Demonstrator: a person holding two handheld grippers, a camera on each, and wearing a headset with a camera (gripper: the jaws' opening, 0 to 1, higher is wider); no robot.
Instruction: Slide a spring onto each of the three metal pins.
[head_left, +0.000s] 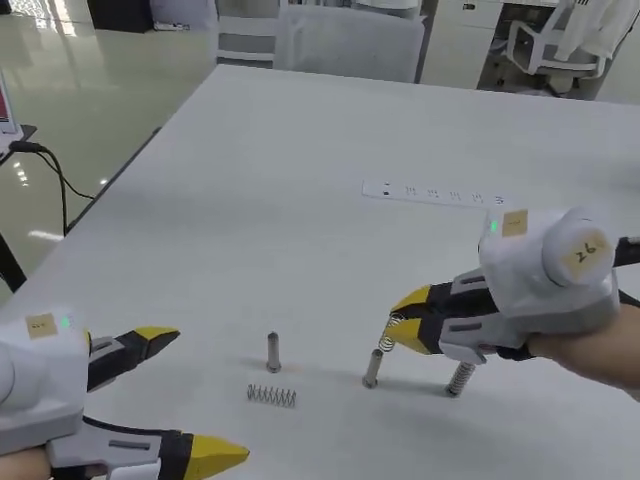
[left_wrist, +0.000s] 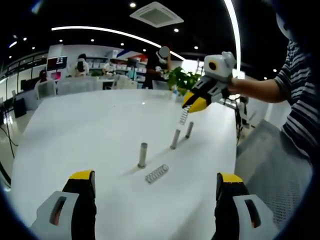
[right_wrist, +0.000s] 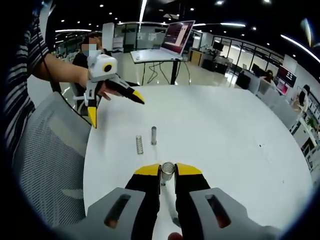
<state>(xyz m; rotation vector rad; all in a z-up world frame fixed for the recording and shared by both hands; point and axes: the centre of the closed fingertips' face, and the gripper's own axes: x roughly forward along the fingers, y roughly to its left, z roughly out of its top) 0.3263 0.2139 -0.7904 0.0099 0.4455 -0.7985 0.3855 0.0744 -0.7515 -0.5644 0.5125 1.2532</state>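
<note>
While the left gripper (head_left: 210, 396) hangs low at the near edge of the white table (head_left: 300, 180), jaws wide apart with nothing between them, the right gripper (head_left: 398, 324) does the work. Its jaws are pressed together on a spring (right_wrist: 168, 170), and the rest of the coil hangs from the tips at a slight tilt. The free end sits just above the middle pin (head_left: 372, 368). From where I stand I cannot tell whether it touches the pin.

Status of the three pins:
- The right pin (head_left: 460, 378) already wears a spring.
- The middle pin is bare.
- The left pin (head_left: 273, 352) is bare and upright.

A loose spring (head_left: 272, 396) lies flat on the table just beside the left pin.

By my reading, the step in hand is aligning the second spring. The next move calls for three actions:
1. Bring the coil axis upright and in line with the middle pin.
2. Lower the coil until the pin tip enters its bore.
3. Part the jaws so the coil drops down the shaft.

Caution: a tilted coil may catch on the pin tip or knock the pin over.
</note>
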